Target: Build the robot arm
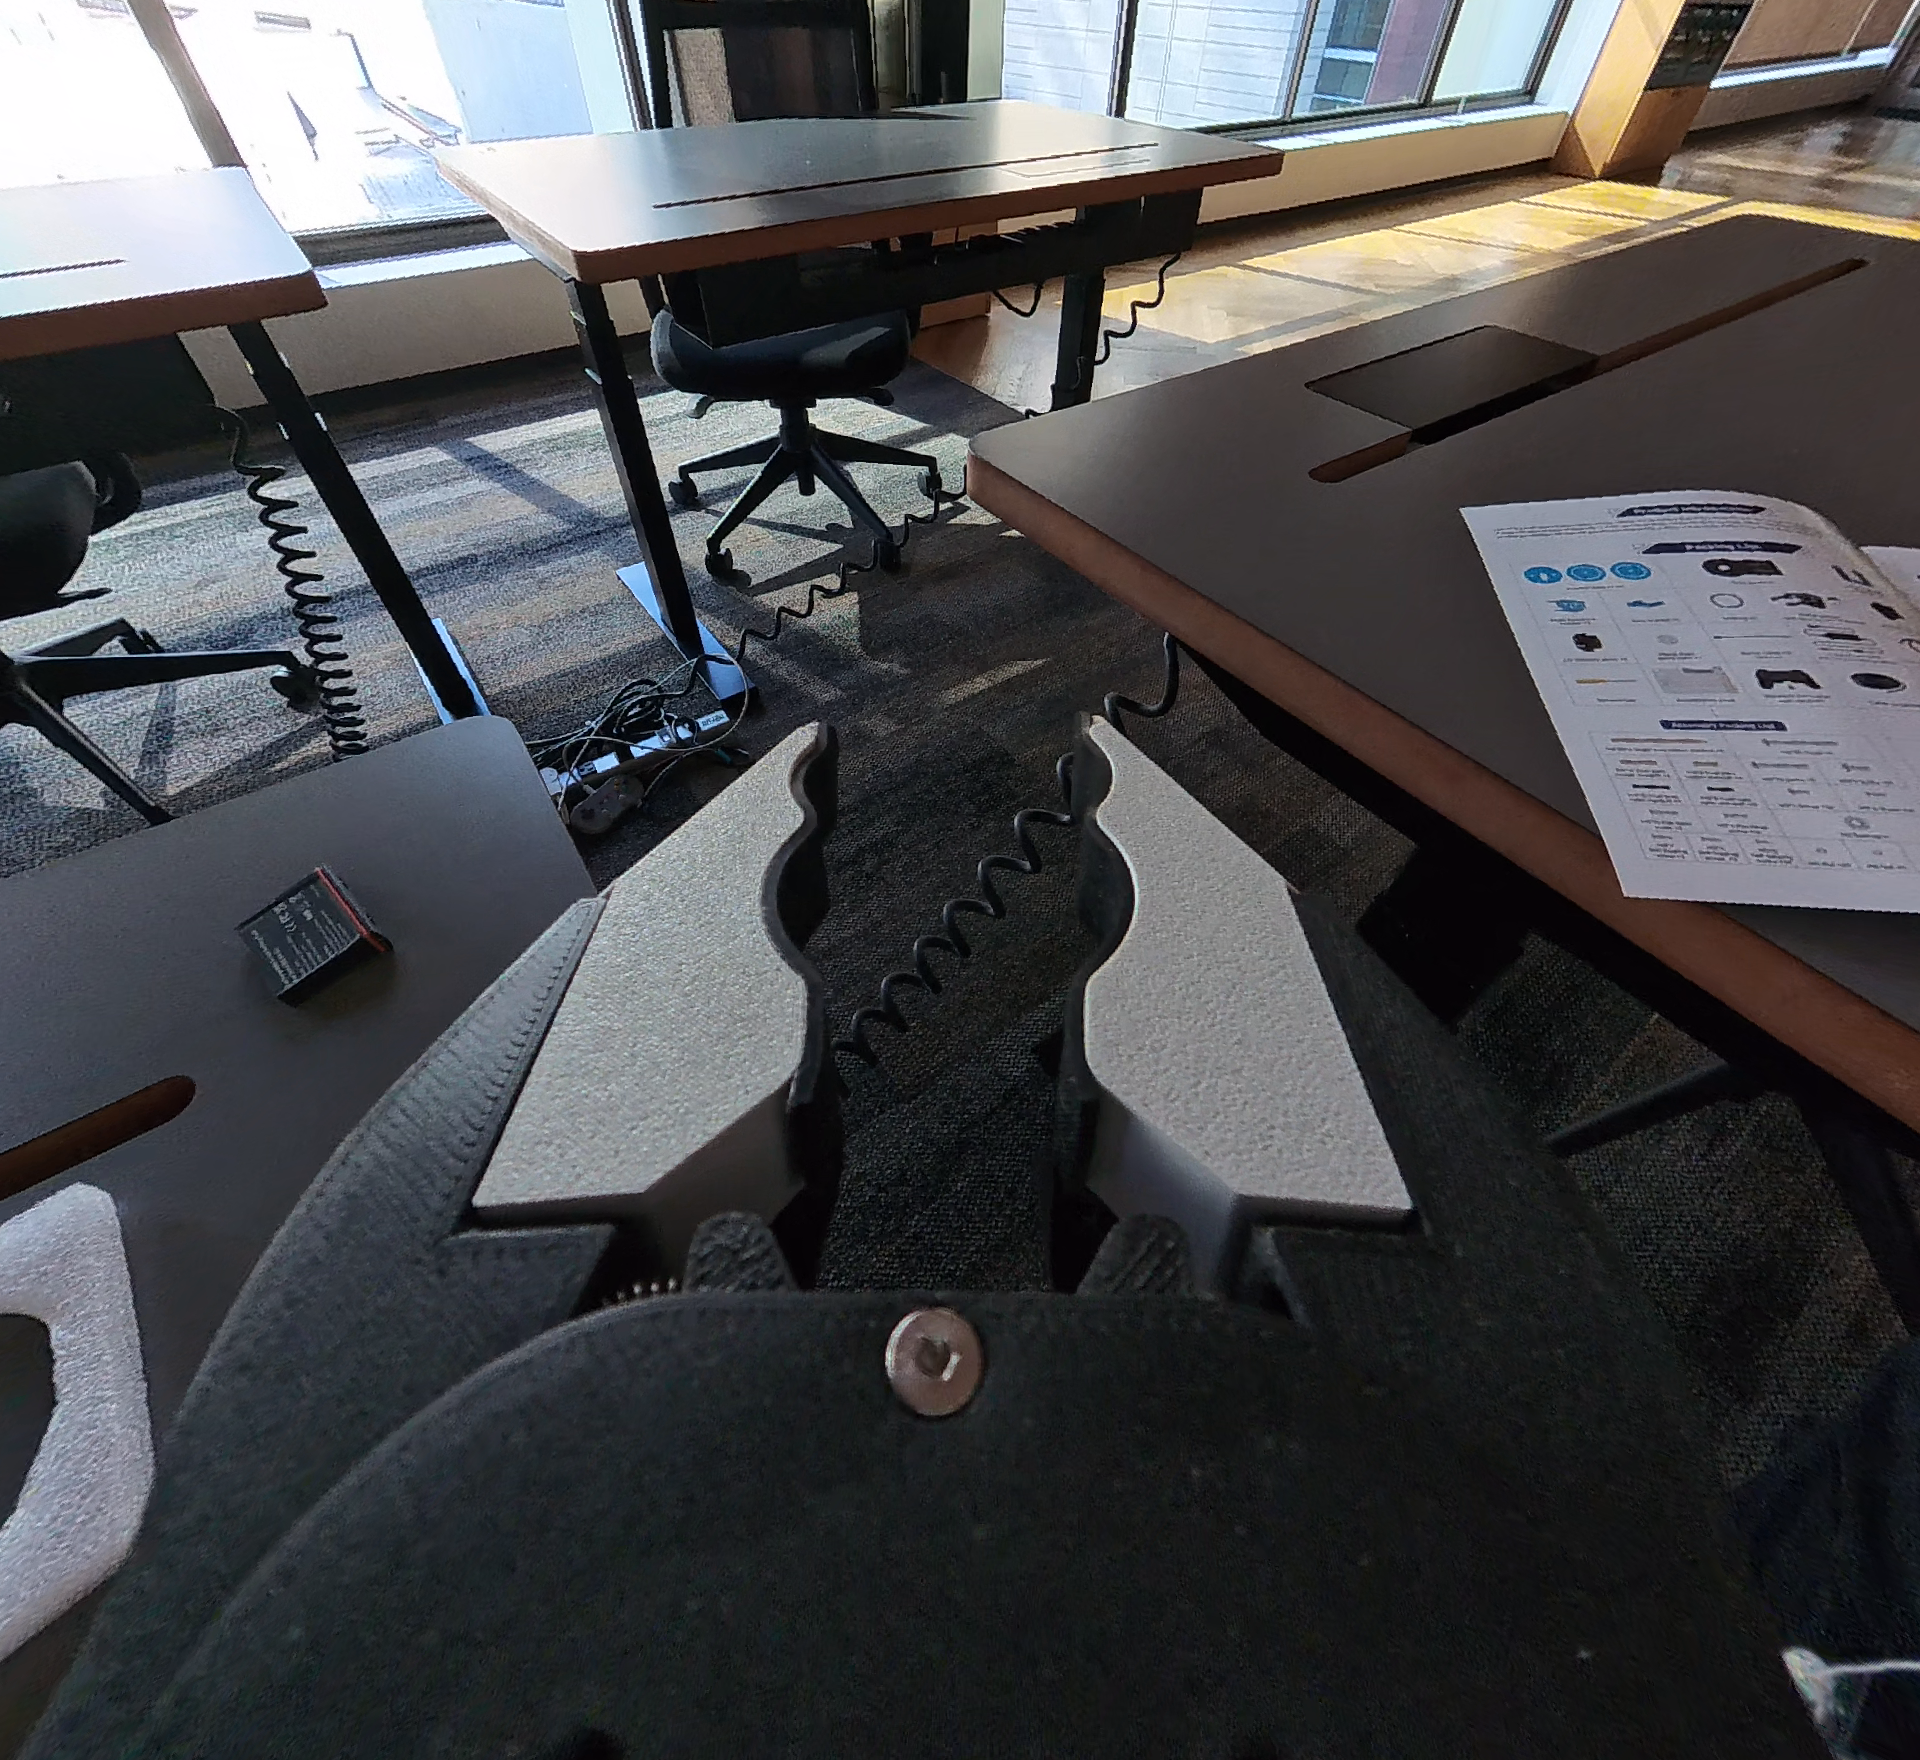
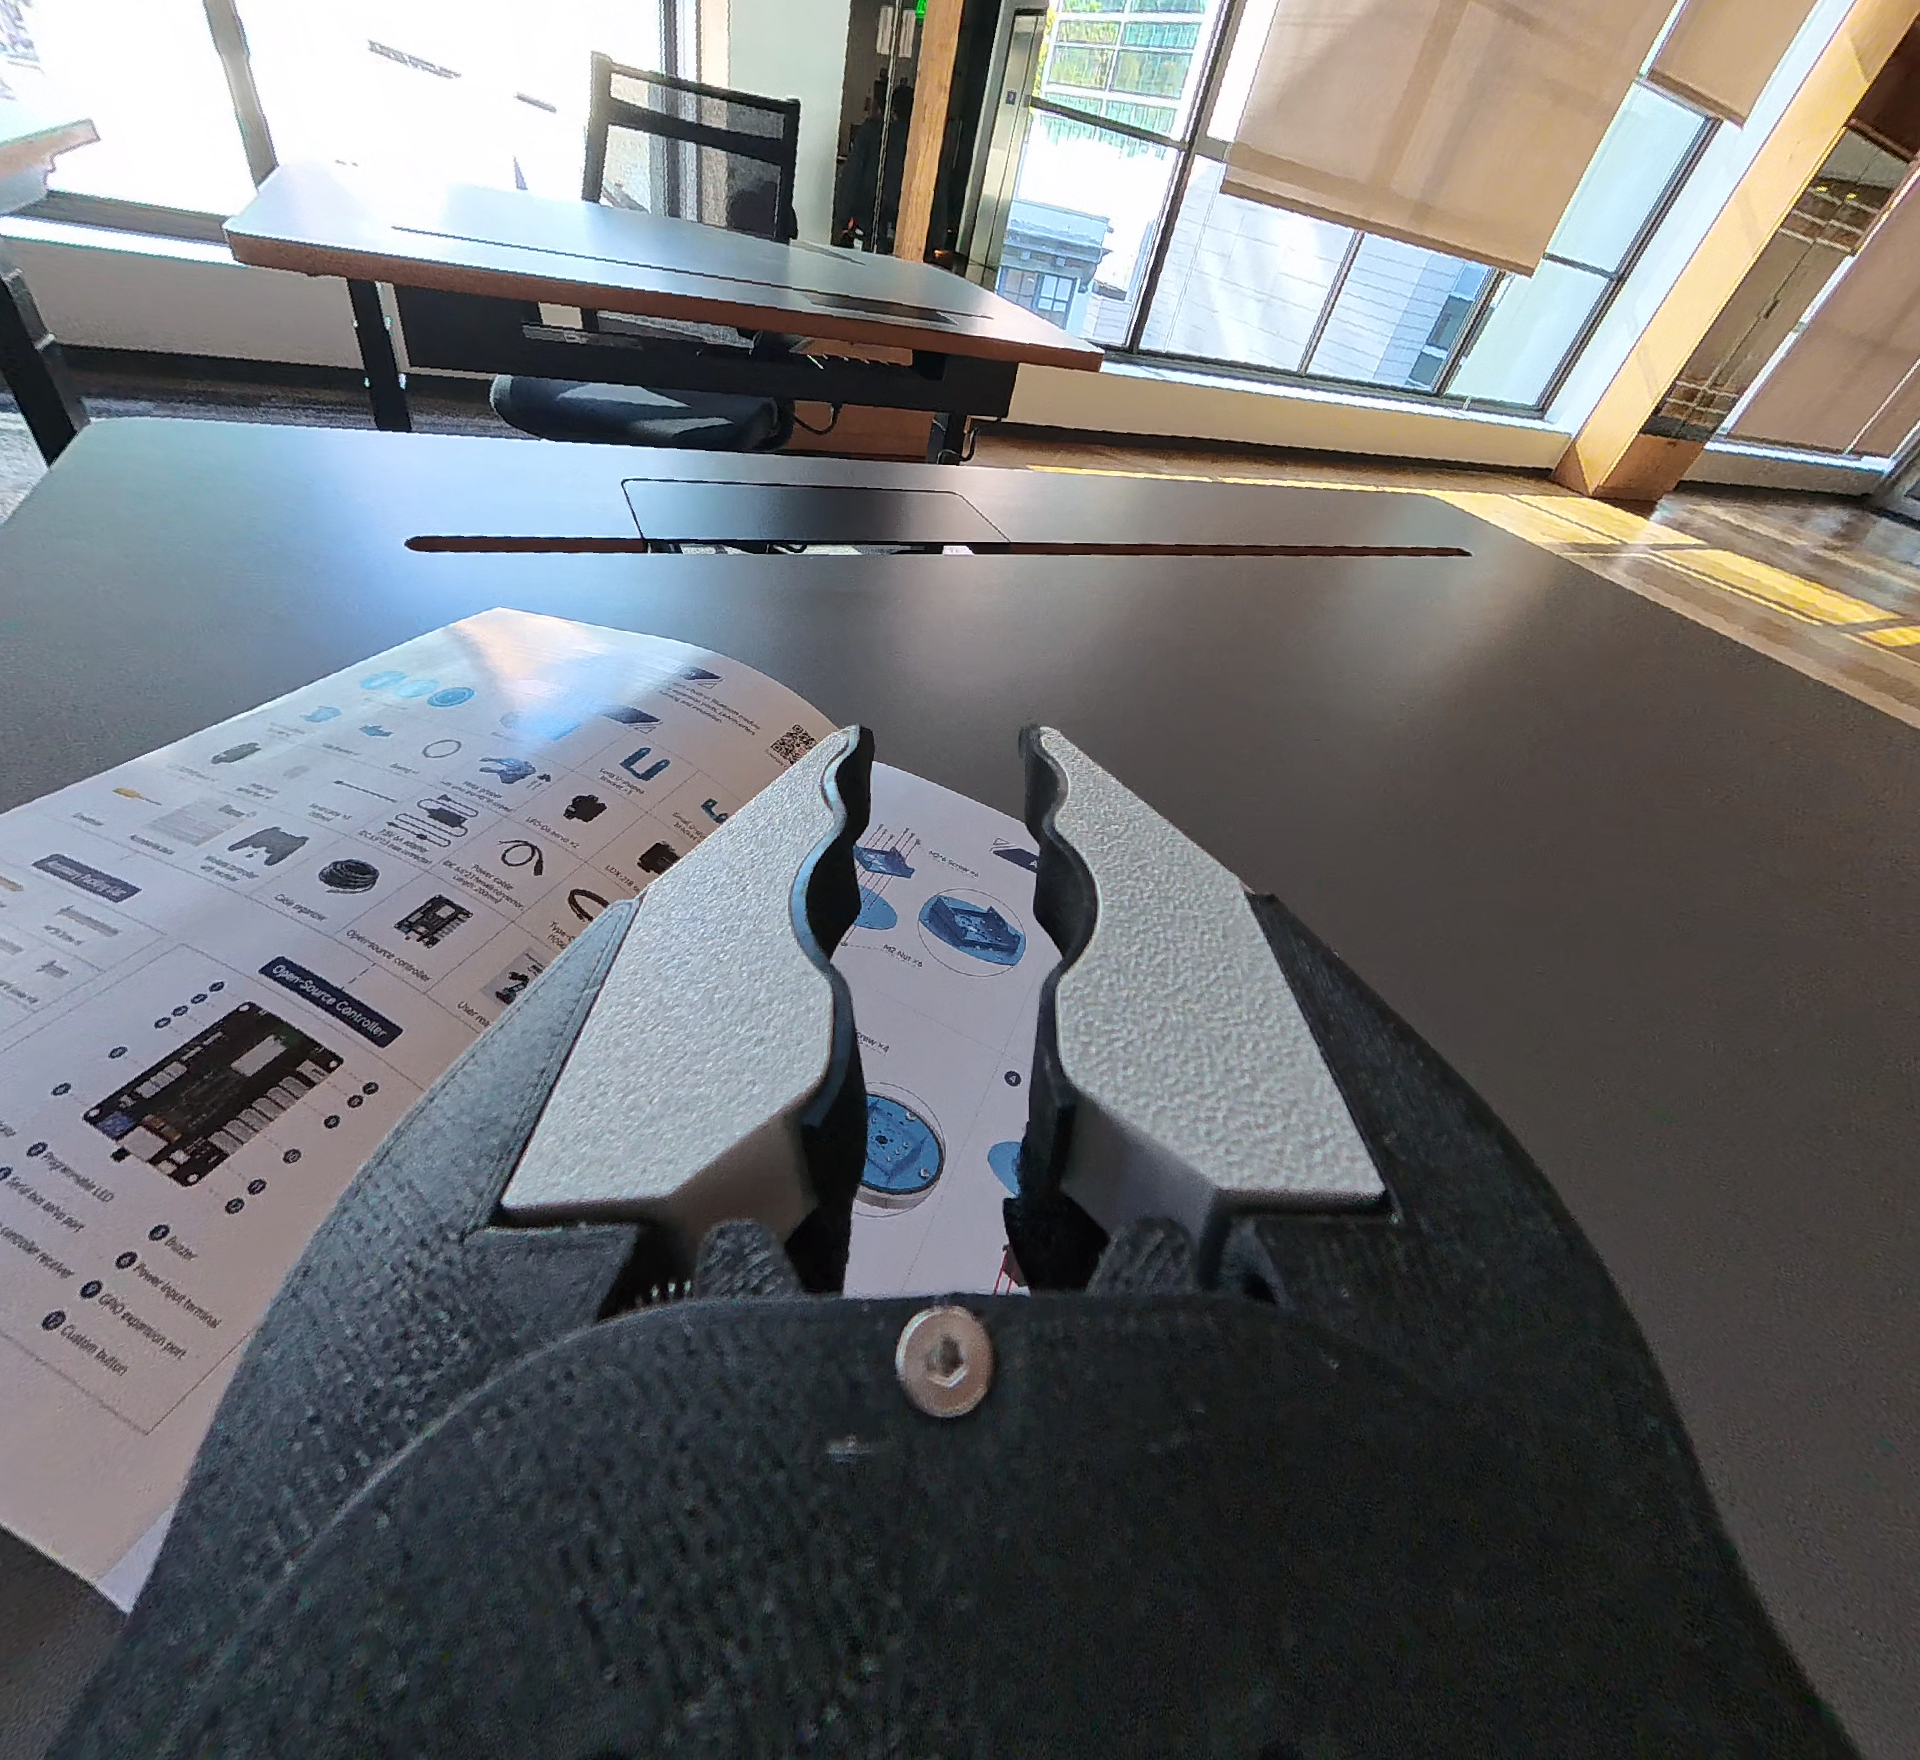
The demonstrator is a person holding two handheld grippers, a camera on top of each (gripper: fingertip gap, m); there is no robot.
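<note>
I hold the left gripper over the carpeted floor, in the gap between two worktops. Its fingers are released, with a clear gap between them, and grasp nothing; a coiled cable on the floor shows through that gap.

In the left wrist view, a small black battery pack with a red edge lies on the left worktop, at the centre left of the frame. It sits to the left of the fingers and apart from them, its long axis running from lower left to upper right. A white foam piece lies at the lower left edge of the same worktop.

An open booklet lies on the right worktop at the centre right of that frame, well apart from the left fingers.

I hold the right gripper directly over that booklet. Its fingers are released and grasp nothing; printed pages show through the gap. I cannot tell whether the fingertips touch the paper. The booklet extends from beneath the fingers toward the lower left of the right wrist view, on its worktop.

The right gripper is the nearer one to the booklet; the left gripper is the nearer one to the battery pack.
</note>
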